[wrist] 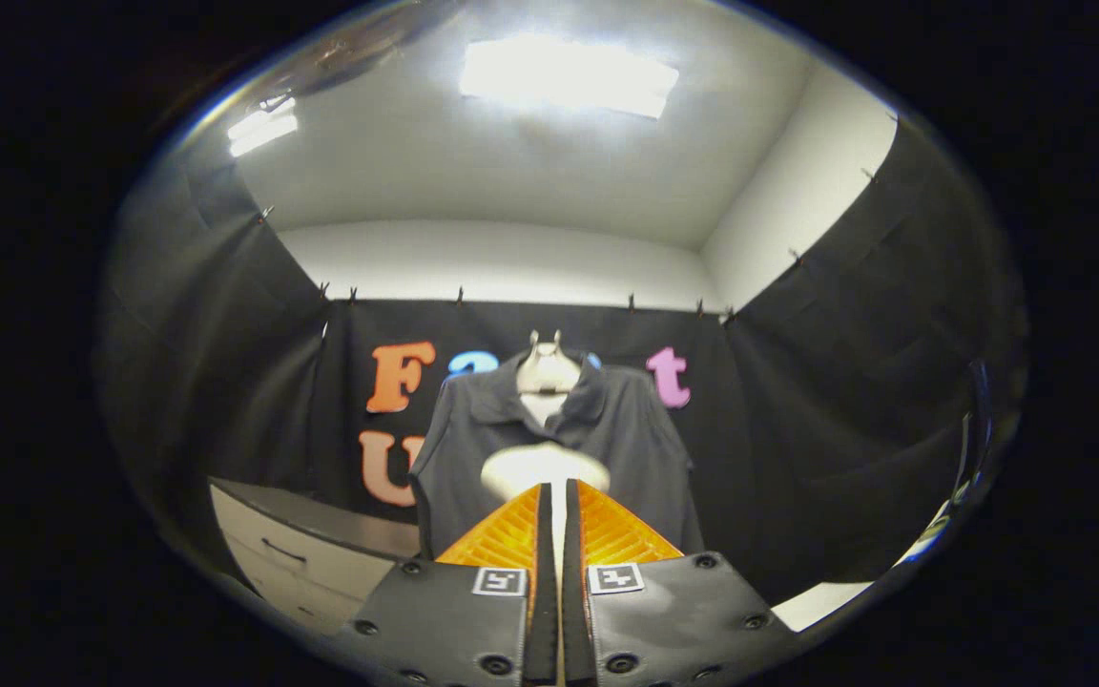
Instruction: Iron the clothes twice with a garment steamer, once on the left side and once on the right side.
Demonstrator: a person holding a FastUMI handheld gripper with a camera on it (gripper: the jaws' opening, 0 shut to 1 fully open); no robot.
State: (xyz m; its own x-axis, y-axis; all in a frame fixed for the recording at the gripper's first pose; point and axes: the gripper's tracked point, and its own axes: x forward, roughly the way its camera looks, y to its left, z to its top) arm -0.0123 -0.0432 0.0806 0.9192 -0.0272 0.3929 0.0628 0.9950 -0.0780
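Note:
A dark grey collared shirt (640,439) hangs on a white hanger (547,370) against the black cloth wall, straight beyond my fingers. The garment steamer's white oval head (545,469) sticks out just past my fingertips and covers the shirt's lower chest; I cannot tell whether it touches the cloth. My gripper (559,487) is shut on the steamer. A thin white strip of its body shows between the two orange fingers (502,539), which stand almost together.
A white cabinet with a dark top and drawer handles (306,553) stands to the left of the shirt, below it. A pale patch of floor or surface (821,603) lies to the lower right. Black cloth walls (845,401) enclose both sides.

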